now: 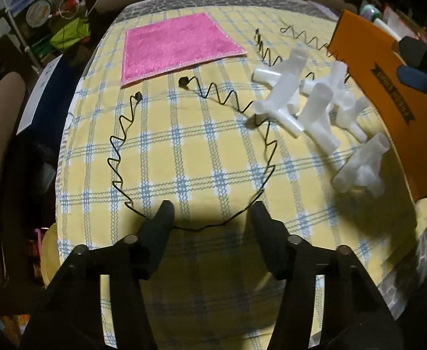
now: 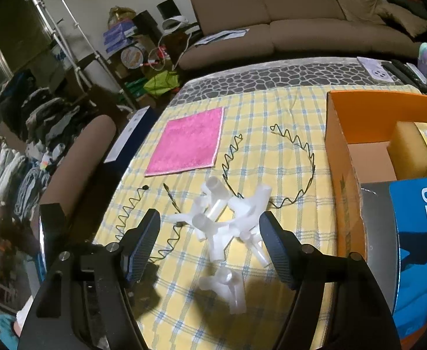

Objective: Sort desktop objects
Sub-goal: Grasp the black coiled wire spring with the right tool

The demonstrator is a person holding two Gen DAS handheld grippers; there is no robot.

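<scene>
In the left wrist view, the left claw (image 1: pixel 212 210) hangs low over the bench, which is covered by a yellow checked cloth (image 1: pixel 201 157). Its two fingers are spread wide and they pinch nothing. A black wavy wire hoop (image 1: pixel 120 157) lies on the cloth just in front of the fingertips; its lower curve passes between the two fingertips, but I cannot tell if it touches them. The two ends of the hoop, each with a small black bead, point toward the pink cloth (image 1: pixel 175 46), which lies flat at the far side of the hoop. To the right of the hoop there is a pile of white plastic pipe connectors (image 1: pixel 309 102), some leaning on others. One more connector (image 1: pixel 362 166) lies apart from the pile, near the orange box (image 1: pixel 388 93). A second black wavy hoop (image 1: pixel 267 51) lies beyond the pile, beside the pink cloth.

In the right wrist view, the right claw (image 2: pixel 210 227) is above the pile of connectors (image 2: pixel 228 215). Its fingers are spread wide, one at each side of the pile, and they hold nothing. The single connector (image 2: pixel 228 287) lies nearer to the camera than the pile. The orange box (image 2: pixel 353 122) stands open to the right of the pile, with a yellow block (image 2: pixel 409 145) inside it. The second hoop (image 2: pixel 298 151) lies between the pile and the box, and the pink cloth (image 2: pixel 188 143) lies farther to the left.
</scene>
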